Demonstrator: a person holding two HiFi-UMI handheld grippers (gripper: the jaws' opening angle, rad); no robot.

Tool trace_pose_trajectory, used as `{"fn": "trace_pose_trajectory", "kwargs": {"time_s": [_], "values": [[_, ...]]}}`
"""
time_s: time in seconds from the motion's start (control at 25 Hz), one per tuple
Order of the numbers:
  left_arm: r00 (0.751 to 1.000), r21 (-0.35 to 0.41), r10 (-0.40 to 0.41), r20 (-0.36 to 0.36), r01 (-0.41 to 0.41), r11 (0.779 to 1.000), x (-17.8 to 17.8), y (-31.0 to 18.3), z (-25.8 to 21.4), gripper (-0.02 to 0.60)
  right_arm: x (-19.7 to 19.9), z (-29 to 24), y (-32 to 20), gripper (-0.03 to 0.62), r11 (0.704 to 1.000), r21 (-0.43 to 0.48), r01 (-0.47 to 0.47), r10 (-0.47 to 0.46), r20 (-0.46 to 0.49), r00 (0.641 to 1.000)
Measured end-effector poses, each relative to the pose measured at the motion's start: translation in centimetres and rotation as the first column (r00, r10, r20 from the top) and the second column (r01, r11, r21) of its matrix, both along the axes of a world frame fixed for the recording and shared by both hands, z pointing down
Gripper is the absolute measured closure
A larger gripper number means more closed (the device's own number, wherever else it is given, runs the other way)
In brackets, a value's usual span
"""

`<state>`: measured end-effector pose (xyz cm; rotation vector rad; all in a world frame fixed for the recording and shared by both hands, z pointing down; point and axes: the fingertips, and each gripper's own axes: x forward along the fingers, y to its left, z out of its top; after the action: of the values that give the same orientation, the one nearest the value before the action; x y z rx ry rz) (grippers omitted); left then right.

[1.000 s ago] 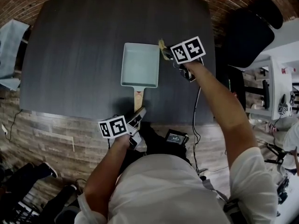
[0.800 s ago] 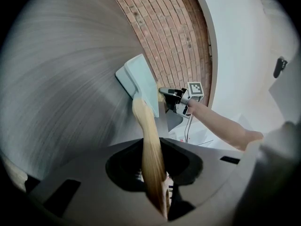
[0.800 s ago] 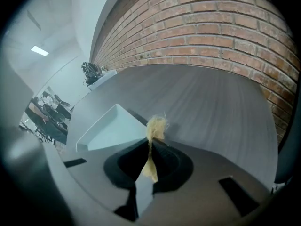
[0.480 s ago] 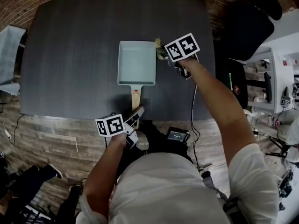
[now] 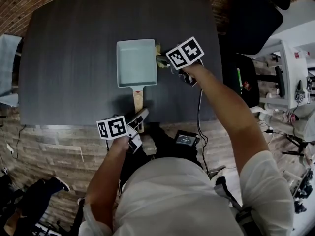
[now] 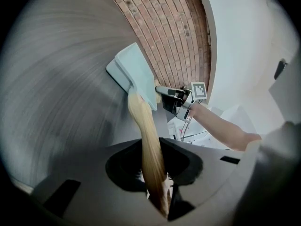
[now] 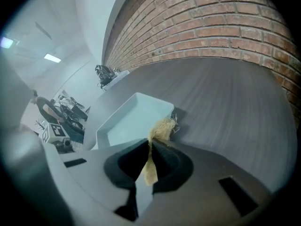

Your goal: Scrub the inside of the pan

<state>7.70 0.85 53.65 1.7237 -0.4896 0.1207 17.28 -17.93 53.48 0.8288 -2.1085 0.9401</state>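
Observation:
A light blue rectangular pan (image 5: 136, 62) lies on the dark table (image 5: 69, 58), its wooden handle (image 5: 137, 100) pointing toward me. My left gripper (image 5: 139, 118) is shut on the end of that handle (image 6: 146, 135), which runs between its jaws up to the pan (image 6: 134, 76). My right gripper (image 5: 165, 60) hovers at the pan's right rim, shut on a yellowish fibre scrubber (image 5: 158, 50). In the right gripper view the scrubber (image 7: 161, 128) sticks out of my right gripper (image 7: 150, 149), just at the near corner of the pan (image 7: 131, 119). The left gripper view also shows the right gripper (image 6: 170, 97) beside the pan.
A black chair (image 5: 251, 18) stands past the table's right end, with white equipment (image 5: 288, 68) beyond it. A bluish cloth (image 5: 7, 53) hangs at the left edge. A small black device (image 5: 186, 140) and a cable (image 5: 201, 117) lie on the brick floor near the table's front edge.
The whole head view has shifted left. My right gripper with the scrubber has edged a little closer to the pan's right rim. The left gripper keeps its hold on the handle.

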Motion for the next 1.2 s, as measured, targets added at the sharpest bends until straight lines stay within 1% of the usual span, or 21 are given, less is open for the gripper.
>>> {"fn": "trace_pose_trajectory", "kwargs": {"time_s": [0.4,0.64,0.8,0.96,1.08,1.2], "values": [[0.997,-0.018,0.079,0.006,-0.078,0.997,0.5,0.7,0.2,0.5,-1.5,0.2,5.1,0.56,0.999,-0.039,0.027,-0.026,0.038,0.999],[0.994,-0.026,0.106,0.009,-0.106,0.994,0.4,1.0,0.3,0.501,-2.4,0.4,8.2,0.56,0.998,-0.055,0.032,-0.029,0.054,0.998],[0.993,-0.028,0.12,0.01,-0.12,0.992,0.4,1.5,0.3,0.501,-2.7,0.4,10.1,0.56,0.999,-0.04,0.015,-0.013,0.044,0.999],[0.992,-0.025,0.126,0.005,-0.126,0.992,0.3,1.5,0.4,0.501,-2.7,0.0,11.4,0.56,1.0,-0.007,0.014,-0.014,0.032,0.999],[0.992,-0.023,0.127,0.005,-0.126,0.992,0.1,1.6,0.4,0.502,-2.9,-0.6,13.0,0.562,0.998,0.014,0.056,-0.057,0.021,0.998],[0.992,-0.023,0.123,0.005,-0.123,0.992,-0.3,1.7,0.5,0.503,-3.7,-1.5,15.0,0.562,0.991,0.026,0.135,-0.135,0.008,0.991]]}}
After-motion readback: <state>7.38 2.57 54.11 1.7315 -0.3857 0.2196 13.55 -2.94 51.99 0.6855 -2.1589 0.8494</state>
